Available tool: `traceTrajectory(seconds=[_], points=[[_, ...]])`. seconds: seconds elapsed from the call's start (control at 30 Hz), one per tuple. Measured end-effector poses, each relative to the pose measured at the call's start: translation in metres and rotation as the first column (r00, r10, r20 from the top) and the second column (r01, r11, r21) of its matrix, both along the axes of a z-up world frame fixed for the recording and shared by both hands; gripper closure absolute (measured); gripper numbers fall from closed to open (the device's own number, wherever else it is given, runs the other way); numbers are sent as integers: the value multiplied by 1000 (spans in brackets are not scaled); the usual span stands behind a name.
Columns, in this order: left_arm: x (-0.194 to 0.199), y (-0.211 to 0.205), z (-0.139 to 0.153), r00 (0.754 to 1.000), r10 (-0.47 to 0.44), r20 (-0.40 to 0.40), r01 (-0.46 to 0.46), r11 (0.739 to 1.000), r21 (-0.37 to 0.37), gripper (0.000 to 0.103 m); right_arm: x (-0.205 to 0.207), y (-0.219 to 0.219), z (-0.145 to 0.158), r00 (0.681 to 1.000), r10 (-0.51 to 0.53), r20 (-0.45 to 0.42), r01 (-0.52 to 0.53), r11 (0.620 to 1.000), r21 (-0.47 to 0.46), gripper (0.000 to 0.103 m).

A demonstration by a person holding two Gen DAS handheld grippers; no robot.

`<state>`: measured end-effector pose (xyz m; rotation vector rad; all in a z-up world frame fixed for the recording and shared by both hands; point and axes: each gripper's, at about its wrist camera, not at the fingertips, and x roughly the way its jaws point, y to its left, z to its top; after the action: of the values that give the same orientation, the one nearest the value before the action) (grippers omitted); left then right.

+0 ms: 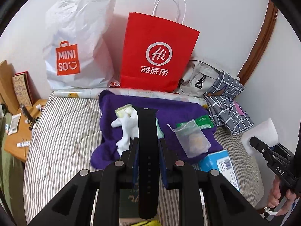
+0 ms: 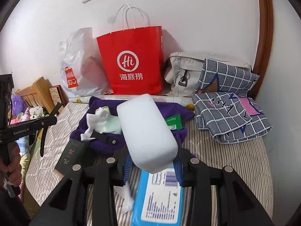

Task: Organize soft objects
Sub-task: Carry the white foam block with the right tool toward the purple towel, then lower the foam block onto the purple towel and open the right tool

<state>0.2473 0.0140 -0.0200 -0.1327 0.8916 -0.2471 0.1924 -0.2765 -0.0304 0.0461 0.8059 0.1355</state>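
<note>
My left gripper (image 1: 147, 143) is shut on a black watch strap (image 1: 147, 124) and holds it above the striped bed (image 1: 62, 131). My right gripper (image 2: 152, 158) is shut on a white foam sponge block (image 2: 144, 130); it also shows in the left wrist view (image 1: 263, 133). A purple cloth (image 1: 175, 111) lies on the bed with a white glove (image 1: 126, 130), a mesh pouch (image 1: 193, 139) and green packets (image 1: 204, 122) on it. A red paper bag (image 1: 156, 54) and a white Miniso plastic bag (image 1: 79, 43) stand against the wall.
A blue wipes pack (image 2: 160, 197) lies under my right gripper. A dark green booklet (image 2: 73, 156) lies left of it. Folded grey checked fabric (image 2: 231, 111) and a beige bag (image 2: 182, 73) sit at the back right. A wooden side table (image 1: 20, 130) with small items is left.
</note>
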Motion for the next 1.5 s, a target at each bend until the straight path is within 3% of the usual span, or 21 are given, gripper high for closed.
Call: traceTrajectory(seconds=[0.93,1.13,1.2,1.37,1.5], points=[[122,-37,-64,986,-88,-140,90,996,11,84,127,20,-83,978,86,-190,-73,995,74,65],[135,-42,-79,978,-100,-185,103,995,6,84,134,29,-98,957,157,-245,-125,982,142,65],[138,-44,-83,975,-108,-193,111,994,2,84,138,34,-108,936,196,-291,-148,973,179,65],[144,-53,-94,969,-124,-212,132,991,23,84,146,44,-125,918,194,-347,-158,979,129,65],[147,-61,-110,957,-144,-252,160,986,43,84,149,52,-134,897,231,-376,-187,971,151,62]])
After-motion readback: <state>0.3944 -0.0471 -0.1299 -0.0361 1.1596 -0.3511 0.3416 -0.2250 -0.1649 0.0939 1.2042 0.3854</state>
